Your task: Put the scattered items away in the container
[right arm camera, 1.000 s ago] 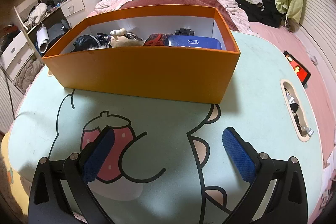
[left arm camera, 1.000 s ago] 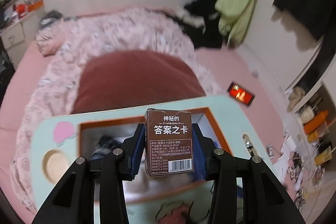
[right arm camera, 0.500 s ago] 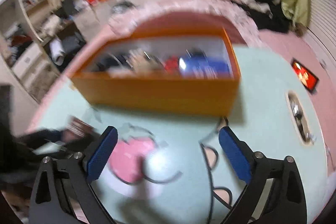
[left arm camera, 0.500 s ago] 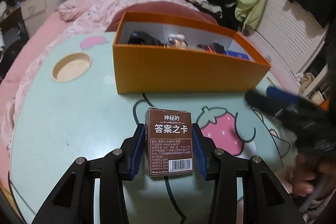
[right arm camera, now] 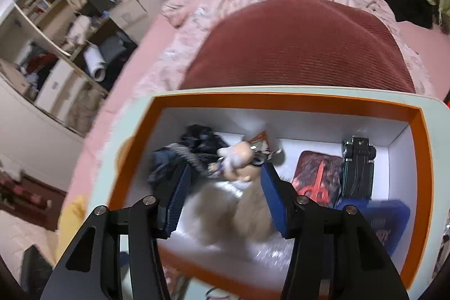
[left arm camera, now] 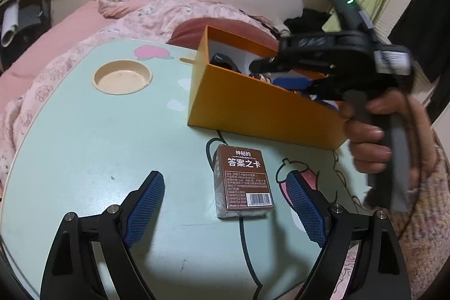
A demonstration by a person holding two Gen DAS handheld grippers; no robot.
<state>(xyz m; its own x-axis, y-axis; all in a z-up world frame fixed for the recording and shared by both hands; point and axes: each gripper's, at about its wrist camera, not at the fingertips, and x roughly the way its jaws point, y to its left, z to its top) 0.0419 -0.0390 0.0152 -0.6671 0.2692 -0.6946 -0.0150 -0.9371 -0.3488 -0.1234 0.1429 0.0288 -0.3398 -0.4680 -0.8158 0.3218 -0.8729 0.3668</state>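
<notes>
Left wrist view: left gripper [left arm camera: 225, 198] fingers freshly parted, card box [left arm camera: 242, 182] loose between, orange container [left arm camera: 261, 108] edge close ahead

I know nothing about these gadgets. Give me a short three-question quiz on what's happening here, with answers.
1. True or false: the brown rectangular card box lies inside the orange cardboard box.
2. Which gripper reaches over the orange box: A) left gripper B) right gripper?
3. Fill in: the left gripper's jaws, just opening, stand ___ on either side of the card box.

Key: 1. False, it lies on the mint-green cartoon table in front. 2. B. 3. Apart, touching nothing.
</notes>
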